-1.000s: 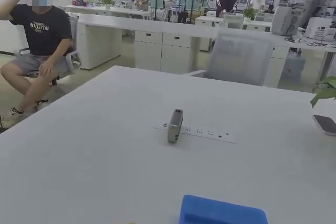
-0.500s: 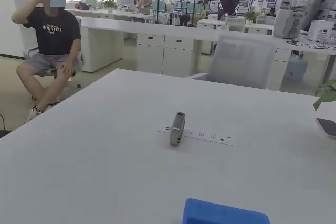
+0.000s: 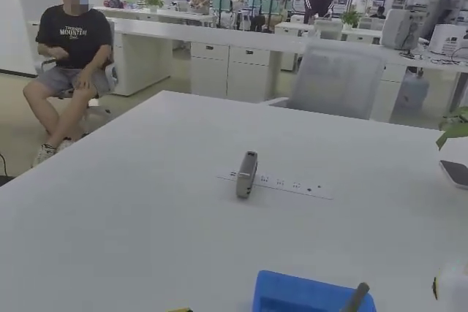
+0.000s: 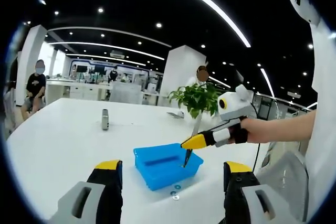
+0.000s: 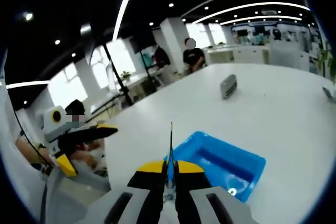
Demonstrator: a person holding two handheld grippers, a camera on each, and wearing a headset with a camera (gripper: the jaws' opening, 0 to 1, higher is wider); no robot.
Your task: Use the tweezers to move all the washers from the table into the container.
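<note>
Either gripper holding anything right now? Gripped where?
Right gripper is shut on the tweezers, clamped about mid-length, tips at the blue container. Left gripper is open, empty.

Blue container (image 4: 160,176), two washers (image 4: 177,187) just beside, tweezers (image 5: 170,145) above.

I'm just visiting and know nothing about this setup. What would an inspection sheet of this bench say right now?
Surface: white table, mostly bare.
Job's things: blue container; washers on the table beside it; tweezers, tip at the container.
Clutter: grey device on a socket strip; phone.
Grippers: left gripper open; right gripper shut on the tweezers.
Cables: dark cable by the right gripper.
Surroundings: office desks, seated person, plant.
</note>
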